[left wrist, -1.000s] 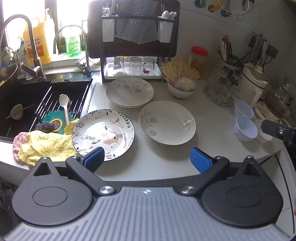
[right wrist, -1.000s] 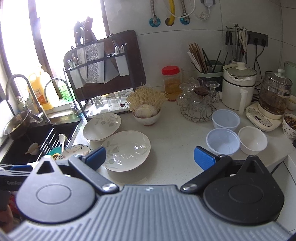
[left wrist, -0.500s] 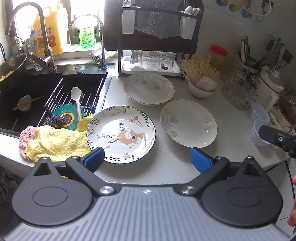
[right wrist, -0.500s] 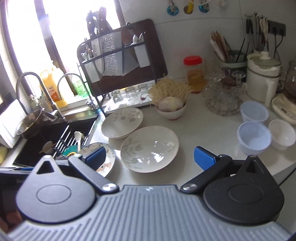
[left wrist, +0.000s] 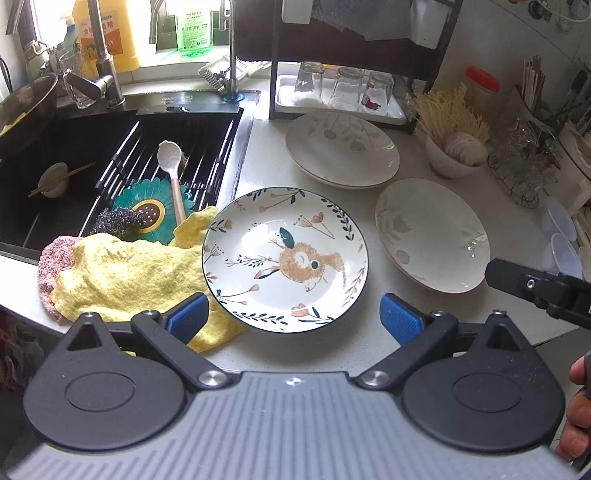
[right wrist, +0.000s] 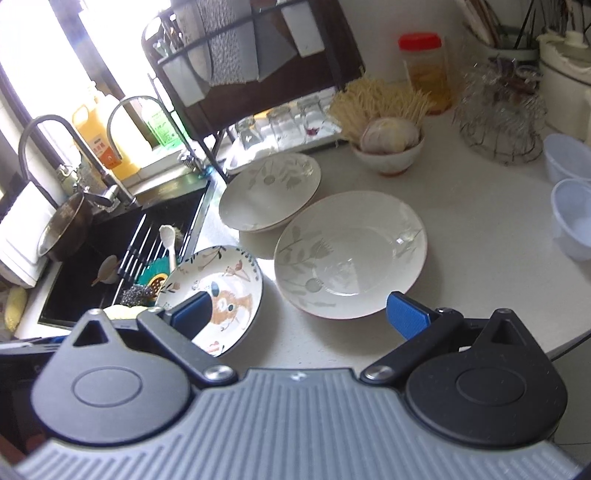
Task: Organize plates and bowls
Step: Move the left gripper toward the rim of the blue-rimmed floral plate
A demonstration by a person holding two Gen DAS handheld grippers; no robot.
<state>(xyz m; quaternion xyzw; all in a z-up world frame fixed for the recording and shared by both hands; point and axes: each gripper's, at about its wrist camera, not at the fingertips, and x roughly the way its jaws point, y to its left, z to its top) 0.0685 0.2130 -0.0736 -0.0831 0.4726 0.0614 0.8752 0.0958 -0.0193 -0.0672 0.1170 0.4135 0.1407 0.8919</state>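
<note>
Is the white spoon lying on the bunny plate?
No, the white spoon with the pink handle lies on the dark sink rack, while the round rabbit-painted plate sits bare on the white counter.

Daylight floods in from the window [right wrist: 44, 66] on my left and blows it out white. Glare glints off the pale plate [right wrist: 351, 254]. My fisheye lenses bend the edges; the right view is softly blurred.

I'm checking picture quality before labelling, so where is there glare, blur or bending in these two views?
Left wrist view: mostly sharp, the rabbit plate evenly lit, window bright, edges bent by the fisheye. Right wrist view: window blown out to white, slight softness overall, a glint on the pale leaf plate, dish rack leaning from distortion.
</note>
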